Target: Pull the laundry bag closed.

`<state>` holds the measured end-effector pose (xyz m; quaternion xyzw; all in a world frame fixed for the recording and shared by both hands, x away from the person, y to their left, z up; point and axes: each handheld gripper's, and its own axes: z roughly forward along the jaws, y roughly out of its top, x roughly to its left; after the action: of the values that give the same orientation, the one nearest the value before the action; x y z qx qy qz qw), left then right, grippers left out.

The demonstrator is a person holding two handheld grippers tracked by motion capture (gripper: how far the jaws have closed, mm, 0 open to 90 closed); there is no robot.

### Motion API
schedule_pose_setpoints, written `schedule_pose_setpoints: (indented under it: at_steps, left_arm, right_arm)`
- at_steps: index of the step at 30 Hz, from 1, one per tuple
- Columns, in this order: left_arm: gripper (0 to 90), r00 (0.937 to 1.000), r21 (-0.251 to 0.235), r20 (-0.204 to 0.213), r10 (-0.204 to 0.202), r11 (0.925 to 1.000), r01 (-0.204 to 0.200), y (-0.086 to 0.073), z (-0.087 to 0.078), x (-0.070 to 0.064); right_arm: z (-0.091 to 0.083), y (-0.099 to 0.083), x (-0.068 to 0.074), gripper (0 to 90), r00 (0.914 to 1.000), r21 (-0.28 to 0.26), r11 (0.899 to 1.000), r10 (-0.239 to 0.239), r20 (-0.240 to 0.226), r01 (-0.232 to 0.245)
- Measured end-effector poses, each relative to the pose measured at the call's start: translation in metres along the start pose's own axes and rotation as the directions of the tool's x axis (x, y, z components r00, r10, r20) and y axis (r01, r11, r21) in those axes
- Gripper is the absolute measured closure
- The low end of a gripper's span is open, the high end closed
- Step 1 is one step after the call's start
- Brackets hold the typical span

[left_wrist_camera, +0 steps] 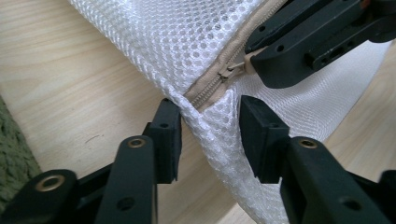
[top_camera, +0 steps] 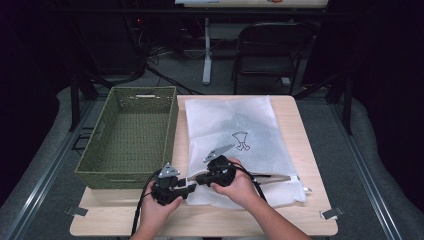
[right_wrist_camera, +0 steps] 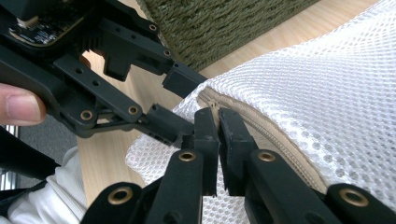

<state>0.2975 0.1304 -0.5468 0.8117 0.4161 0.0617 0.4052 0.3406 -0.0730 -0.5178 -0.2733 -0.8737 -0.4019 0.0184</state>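
A white mesh bag with a beige zipper lies flat on the wooden table. Something grey shows faintly through the mesh. My left gripper is open at the bag's near left corner, one jaw on each side of the mesh. My right gripper reaches in from the right and is shut on the zipper pull at that same corner. In the right gripper view the left gripper stands just beyond my jaws, straddling the corner.
A green woven basket stands on the table's left side, touching the bag's left edge. Behind the table are a dark folding chair and cables on the floor. Bare table shows along the front edge.
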Motion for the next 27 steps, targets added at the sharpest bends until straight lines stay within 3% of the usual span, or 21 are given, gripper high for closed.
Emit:
schedule_pose_setpoints:
  at_steps: [10,14,22,27]
  left_arm:
    - [76.5,1.0,-0.006,-0.004,0.001,1.0,-0.001,0.0004,-0.0008,-0.0013]
    - [81.0,0.9994,0.005,-0.033,0.012,0.9999,-0.012,-0.0003,0.001,-0.0057]
    - [70.3,0.9998,-0.03,-0.004,-0.018,0.9994,0.018,-0.0004,-0.0025,-0.0035]
    - [70.9,0.9997,-0.028,-0.004,-0.025,0.9993,0.025,-0.0004,-0.0018,-0.0033]
  right_arm:
    - [0.001,-0.0003,0.0007,86.9,0.9997,-0.011,1.0,0.017,0.019,-0.016]
    - [0.0018,-0.0012,0.0005,87.0,0.9993,-0.005,1.0,0.016,0.033,-0.016]
    - [0.0033,-0.0035,-0.0014,87.0,0.999,0.013,1.0,0.022,0.039,-0.023]
    - [0.0049,-0.0039,-0.0022,87.0,0.999,0.013,1.0,0.024,0.037,-0.025]
